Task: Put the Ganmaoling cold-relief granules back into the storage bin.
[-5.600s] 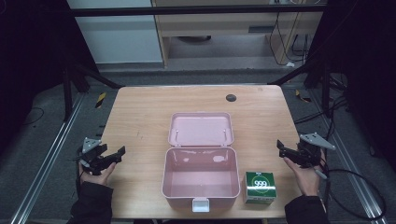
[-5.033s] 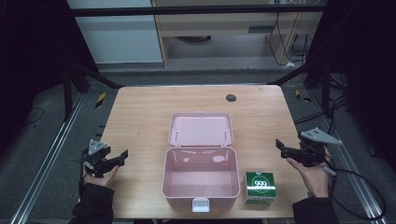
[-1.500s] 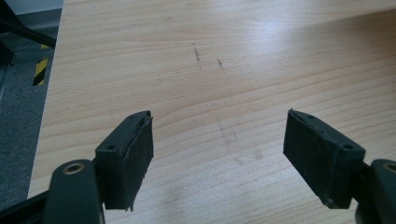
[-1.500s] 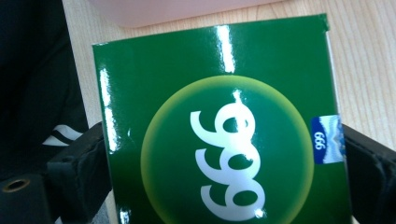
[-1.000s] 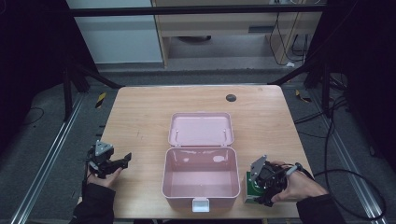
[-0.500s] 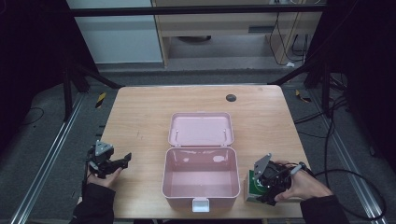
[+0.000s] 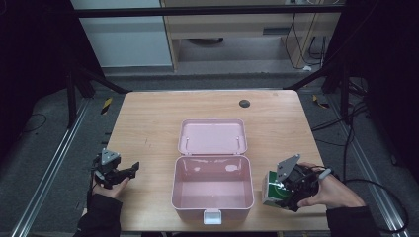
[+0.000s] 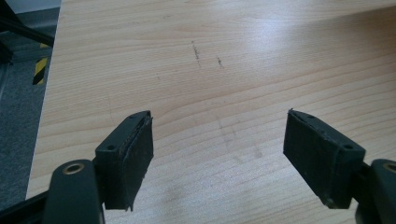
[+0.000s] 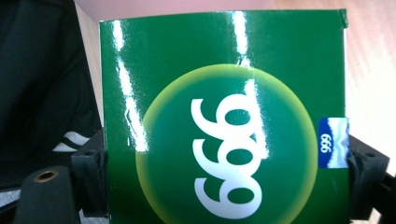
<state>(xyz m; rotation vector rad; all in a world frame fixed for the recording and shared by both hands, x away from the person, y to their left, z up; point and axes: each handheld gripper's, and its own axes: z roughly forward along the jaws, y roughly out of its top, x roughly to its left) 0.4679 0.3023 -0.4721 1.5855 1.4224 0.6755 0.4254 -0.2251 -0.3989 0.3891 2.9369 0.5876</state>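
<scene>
Two claws in play: the right claw has come in from the right table edge to the green box, which sits just right of the open pink case, near its front corner, and now appears tipped rather than flat, so the pick looks under way. In the right gripper view the green box sits squarely between the jaws, both pads pressed on its side faces, clenched on it. Left claw stays released over bare table, well left of the case.

Green box clamped between tongs, jaws at 8 and 4 o'clock; table at 2 o'clock.
</scene>
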